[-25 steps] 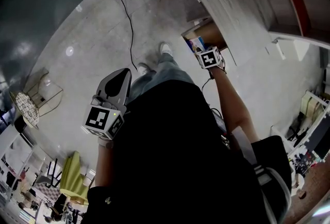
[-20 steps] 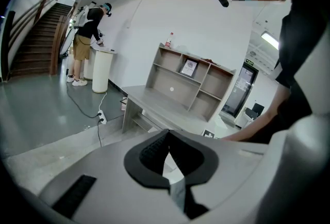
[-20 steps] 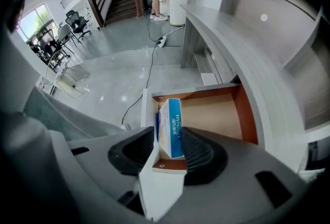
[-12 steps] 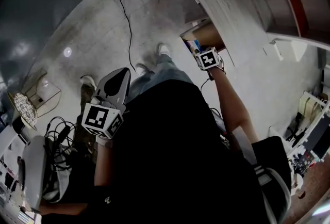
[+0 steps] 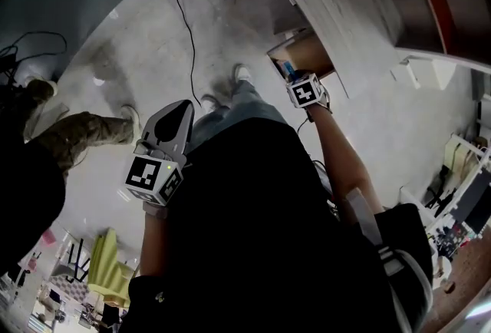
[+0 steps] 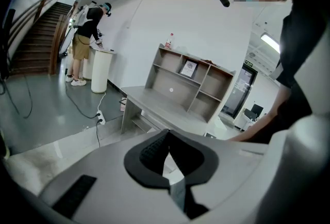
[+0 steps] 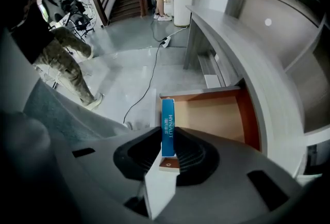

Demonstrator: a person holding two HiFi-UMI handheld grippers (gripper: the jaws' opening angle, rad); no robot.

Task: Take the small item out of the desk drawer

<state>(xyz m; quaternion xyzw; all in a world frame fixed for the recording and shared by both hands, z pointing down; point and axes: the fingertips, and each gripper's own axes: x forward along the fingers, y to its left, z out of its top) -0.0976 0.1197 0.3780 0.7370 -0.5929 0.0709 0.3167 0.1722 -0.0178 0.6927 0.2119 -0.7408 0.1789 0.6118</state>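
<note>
The right gripper pointed steeply down into the open drawer under the table. Its fingers had just been closing and now pinched the slim blue box, which stood on edge at the drawer's pulled-out end, probably so it could be lifted straight out. The left gripper was held aside with its fingers fully together and empty, apparently not needed for this step.

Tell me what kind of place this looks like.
Probably an open office or workspace: a grey desk with a shelf unit on top, a staircase, and a power cable trailing across the polished floor.
</note>
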